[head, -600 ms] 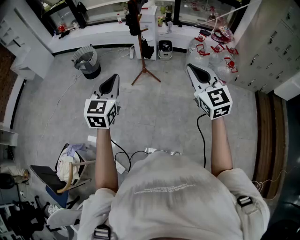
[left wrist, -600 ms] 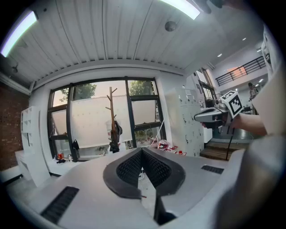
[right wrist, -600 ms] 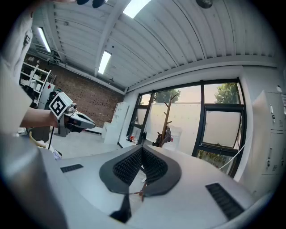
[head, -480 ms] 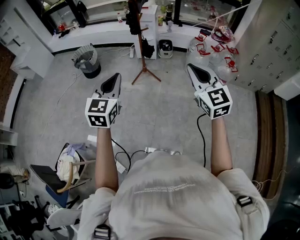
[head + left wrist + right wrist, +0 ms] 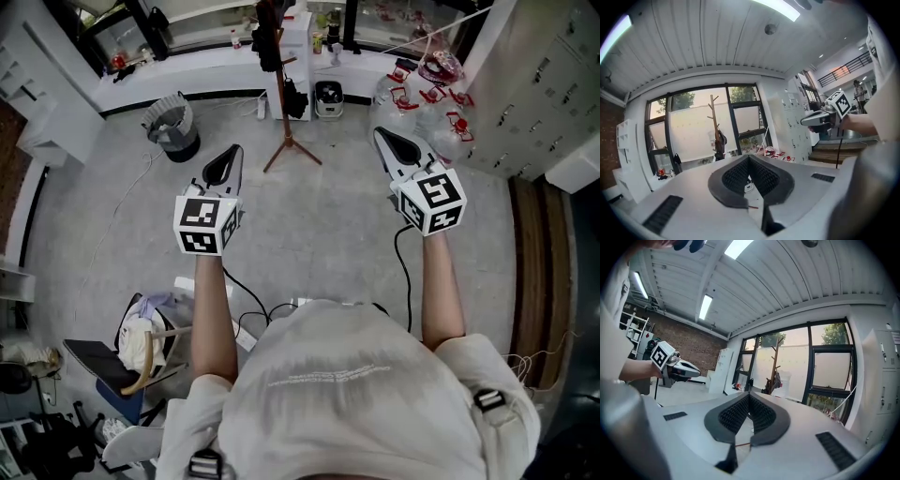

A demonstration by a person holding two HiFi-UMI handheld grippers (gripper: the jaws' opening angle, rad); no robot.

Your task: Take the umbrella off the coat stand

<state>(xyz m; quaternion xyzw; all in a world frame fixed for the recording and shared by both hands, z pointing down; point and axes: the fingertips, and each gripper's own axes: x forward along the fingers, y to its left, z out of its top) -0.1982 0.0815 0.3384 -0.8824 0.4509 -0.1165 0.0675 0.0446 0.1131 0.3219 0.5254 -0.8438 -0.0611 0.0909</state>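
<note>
Currently: approach stage, nothing yet taken.

- **Left gripper** [image 5: 230, 154]: jaws closed pad to pad, nothing between them. It is held roughly level and aimed toward the far wall.
- **Right gripper** [image 5: 382, 138]: jaws likewise closed and empty, level, held alongside the left with a wide gap between the two.
- **Change over the last half second:** both grippers keep almost the same place in the head view. Only the surroundings have slid a little, most plainly the chair [image 5: 131, 361] at lower left, so the head camera has shifted slightly. Judged: the reach has not begun, and the jaws must open before any grip.
- **Coat stand** [image 5: 280, 103]: a wooden pole on splayed feet, by the windowed wall and well apart from both grippers.
- **Umbrella** [image 5: 266, 45]: a dark folded bundle hung high on the stand, touching the pole. Its long axis is near upright, running alongside the pole, with the free end toward the floor. Which end carries the handle is too small to tell.
</note>
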